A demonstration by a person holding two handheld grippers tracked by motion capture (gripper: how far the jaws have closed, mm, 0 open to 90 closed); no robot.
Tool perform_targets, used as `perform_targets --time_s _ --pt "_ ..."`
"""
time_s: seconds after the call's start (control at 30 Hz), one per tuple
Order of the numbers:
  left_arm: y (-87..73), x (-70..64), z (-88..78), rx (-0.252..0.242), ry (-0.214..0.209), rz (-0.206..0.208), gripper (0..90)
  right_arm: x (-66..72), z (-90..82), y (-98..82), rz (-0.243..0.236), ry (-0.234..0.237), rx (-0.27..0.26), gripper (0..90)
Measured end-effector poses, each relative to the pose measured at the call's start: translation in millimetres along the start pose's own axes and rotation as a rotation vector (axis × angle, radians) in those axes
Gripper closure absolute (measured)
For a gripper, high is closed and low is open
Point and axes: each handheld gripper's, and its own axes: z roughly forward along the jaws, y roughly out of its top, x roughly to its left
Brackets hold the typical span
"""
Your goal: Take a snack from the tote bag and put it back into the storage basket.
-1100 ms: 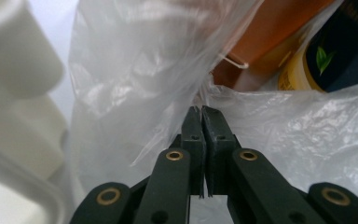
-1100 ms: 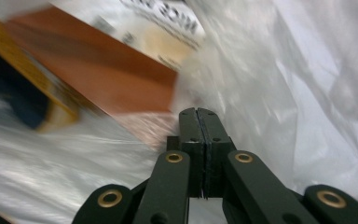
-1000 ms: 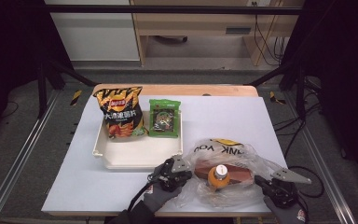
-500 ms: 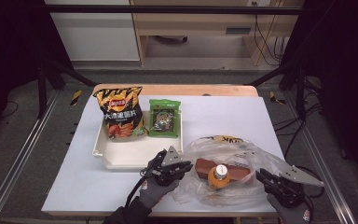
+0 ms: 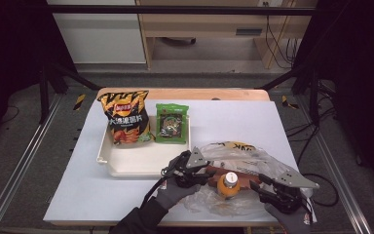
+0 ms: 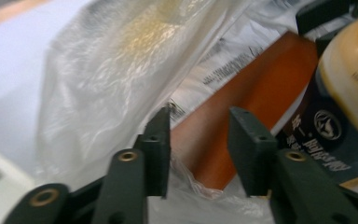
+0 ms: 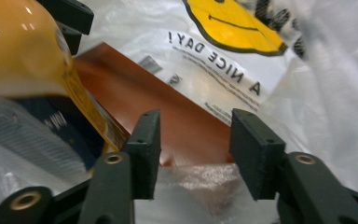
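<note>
A clear plastic bag point(image 5: 260, 157) with a yellow smiley print lies at the table's front right. Inside it stand an orange bottle point(image 5: 228, 185) with a white cap and an orange-brown box point(image 5: 247, 172). My left gripper point(image 5: 202, 171) hovers at the bag's left edge; its jaws have just been opening and stand open, with the box point(image 6: 247, 88) and loose bag film point(image 6: 112, 70) behind the gap of my left gripper point(image 6: 199, 122). My right gripper point(image 5: 259, 187) sits at the bag's front right. Its jaws have also just been opening, and my right gripper point(image 7: 196, 123) is open over film, facing the box point(image 7: 135, 88) and bottle point(image 7: 18, 51).
A white tray point(image 5: 126, 165) sits left of the bag, holding a chips bag point(image 5: 125, 117) and a green snack packet point(image 5: 171, 123) propped at its back. The white tabletop point(image 5: 233, 117) stretches behind the bag. Cables trail off the front edge.
Both grippers went from shut on the bag's edges to open and let the film go. The bag's mouth has slackened, and the left hand has lifted a little.
</note>
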Motion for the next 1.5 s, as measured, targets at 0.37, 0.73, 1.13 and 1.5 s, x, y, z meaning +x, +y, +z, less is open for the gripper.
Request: perform_targets --time_s 0.37,0.73,1.13,1.5 --pt "-9.3 6.3 7.6 0.046 -0.017 0.058 29.1 -3.0 -0.2 -10.2 -0.020 -0.025 0.059 33.4" --pt "-11.9 5.7 17.6 0.091 -0.047 0.094 25.0 -11.7 5.4 -16.1 0.001 -0.008 0.070 35.5" --pt "-27.3 -1.7 17.2 0.098 -0.070 0.054 35.1 -22.3 4.5 -17.7 0.017 -0.057 0.029 46.5" --pt "-39.6 -0.3 20.9 0.117 -0.064 0.037 35.3 -20.7 4.8 -19.2 0.019 -0.051 0.028 45.7"
